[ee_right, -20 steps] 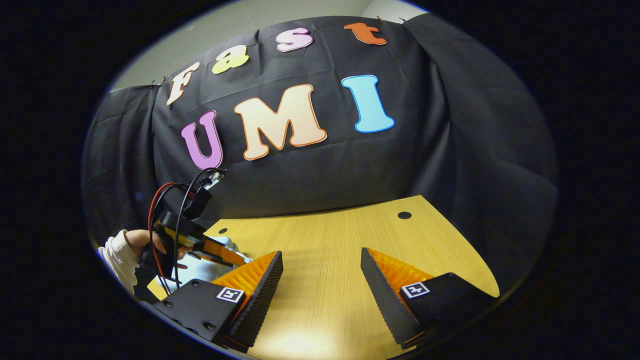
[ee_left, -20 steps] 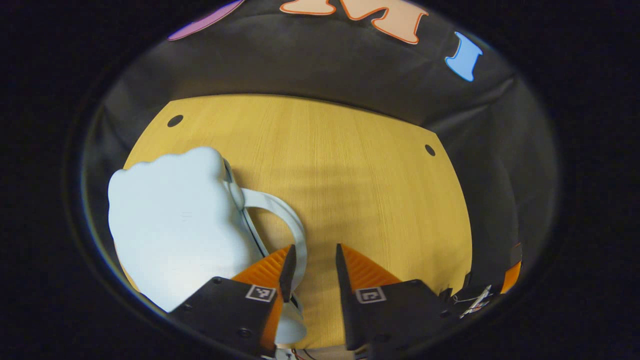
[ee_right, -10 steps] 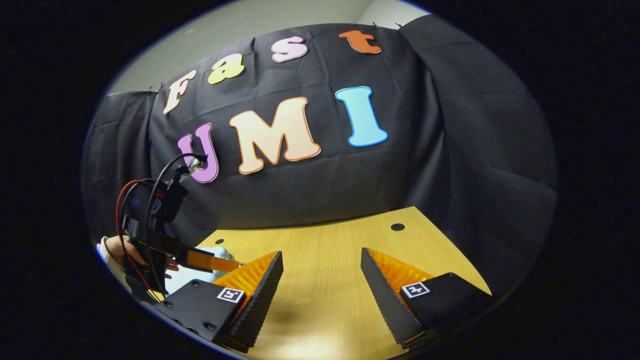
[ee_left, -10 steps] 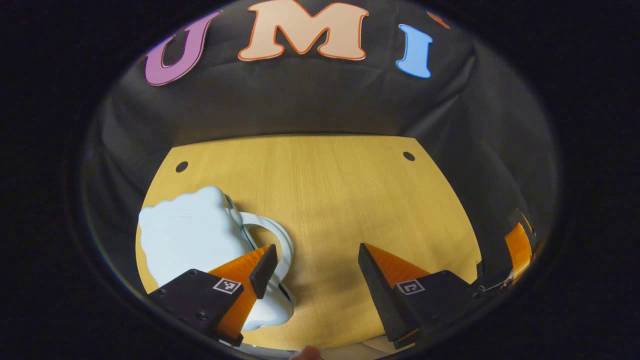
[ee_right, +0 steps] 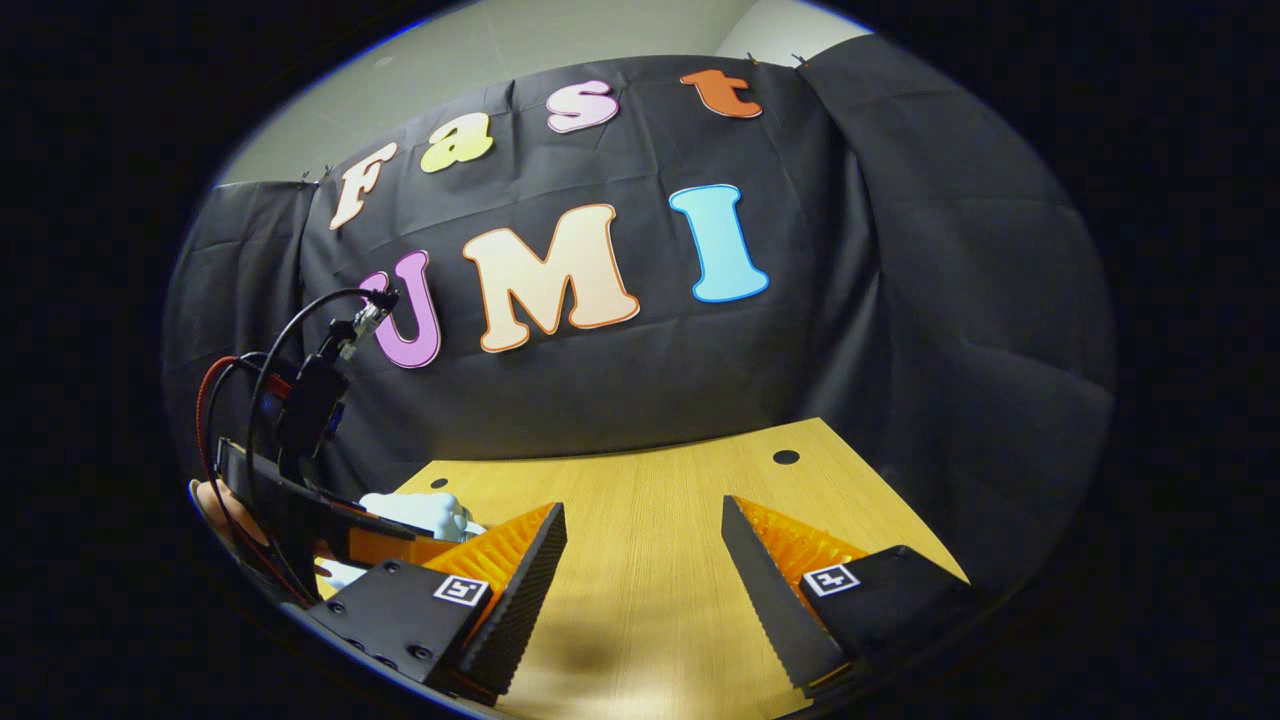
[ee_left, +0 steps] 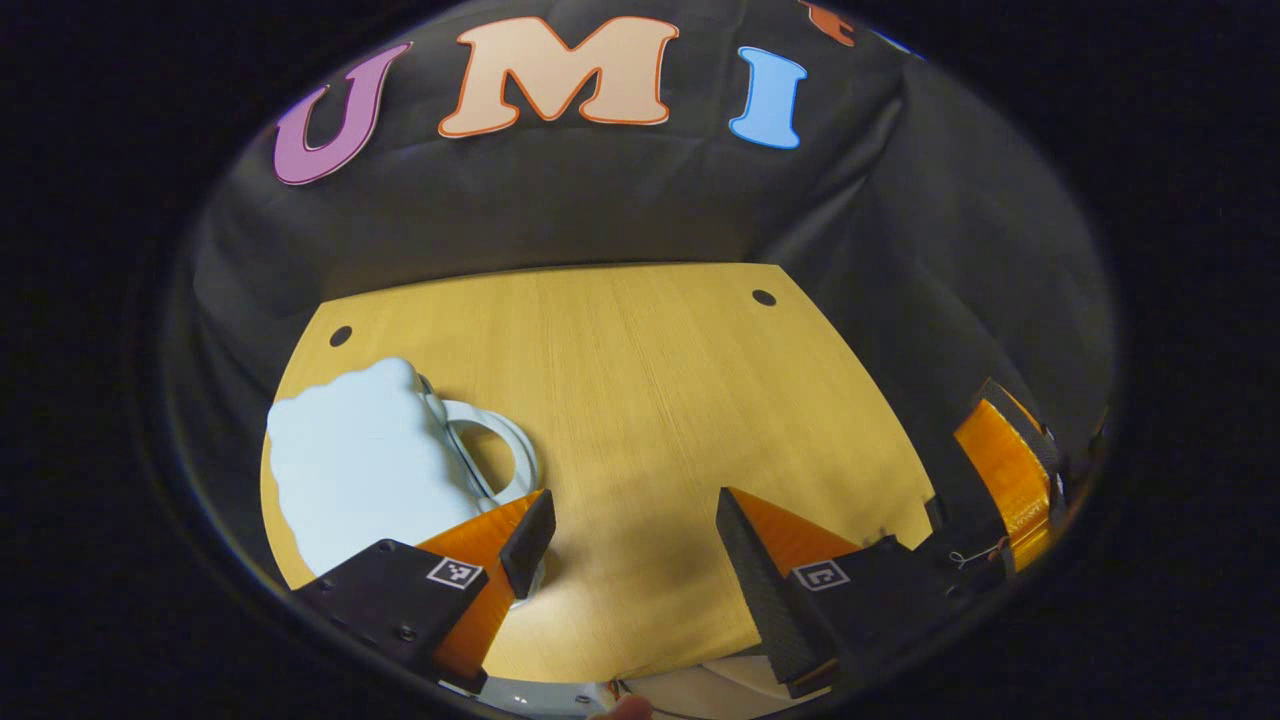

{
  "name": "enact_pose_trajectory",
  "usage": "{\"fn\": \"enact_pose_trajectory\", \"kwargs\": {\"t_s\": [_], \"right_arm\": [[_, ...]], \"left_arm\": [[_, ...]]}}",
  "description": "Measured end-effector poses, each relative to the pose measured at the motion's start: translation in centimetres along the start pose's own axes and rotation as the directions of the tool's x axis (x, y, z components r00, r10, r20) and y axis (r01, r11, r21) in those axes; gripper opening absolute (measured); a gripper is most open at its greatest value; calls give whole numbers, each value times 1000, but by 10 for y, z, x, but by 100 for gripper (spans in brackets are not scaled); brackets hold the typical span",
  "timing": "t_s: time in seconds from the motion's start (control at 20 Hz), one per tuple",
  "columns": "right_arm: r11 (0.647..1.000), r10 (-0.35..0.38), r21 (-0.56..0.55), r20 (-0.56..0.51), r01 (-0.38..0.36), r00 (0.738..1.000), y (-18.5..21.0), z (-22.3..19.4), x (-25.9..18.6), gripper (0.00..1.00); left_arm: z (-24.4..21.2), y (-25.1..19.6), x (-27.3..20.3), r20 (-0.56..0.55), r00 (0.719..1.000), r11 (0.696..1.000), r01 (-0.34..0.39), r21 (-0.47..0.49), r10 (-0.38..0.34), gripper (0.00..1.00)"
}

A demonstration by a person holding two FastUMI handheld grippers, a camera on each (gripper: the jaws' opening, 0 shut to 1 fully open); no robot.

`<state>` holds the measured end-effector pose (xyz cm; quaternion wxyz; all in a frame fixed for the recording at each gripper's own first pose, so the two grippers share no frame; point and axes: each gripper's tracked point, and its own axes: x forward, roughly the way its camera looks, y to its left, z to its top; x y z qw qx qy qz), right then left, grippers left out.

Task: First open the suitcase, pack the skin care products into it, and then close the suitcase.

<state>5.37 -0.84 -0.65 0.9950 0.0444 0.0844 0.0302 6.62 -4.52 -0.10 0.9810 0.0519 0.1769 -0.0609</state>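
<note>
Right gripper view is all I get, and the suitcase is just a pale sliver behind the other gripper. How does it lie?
Observer: In the left gripper view the suitcase lies flat on the left part of the table, and its shell looks shut.
Operator: Where is its handle?
Observer: The handle is a loop on the side facing the table's middle, lying flat on the wood.
Operator: Is the left gripper on it?
Observer: No. The left gripper is open with nothing between its fingers. One fingertip overlaps the loop's near end in the picture; whether it touches, I cannot tell.
</note>
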Motion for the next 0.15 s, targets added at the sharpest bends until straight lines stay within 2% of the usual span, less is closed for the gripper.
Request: {"fn": "enact_pose_trajectory", "kwargs": {"t_s": [0.15], "right_arm": [[1000,-5,0,1,5,1000,2,0,-5,98]], "left_arm": [[-3,-5,-3,1,1000,1000,-3,12,3,96]]}}
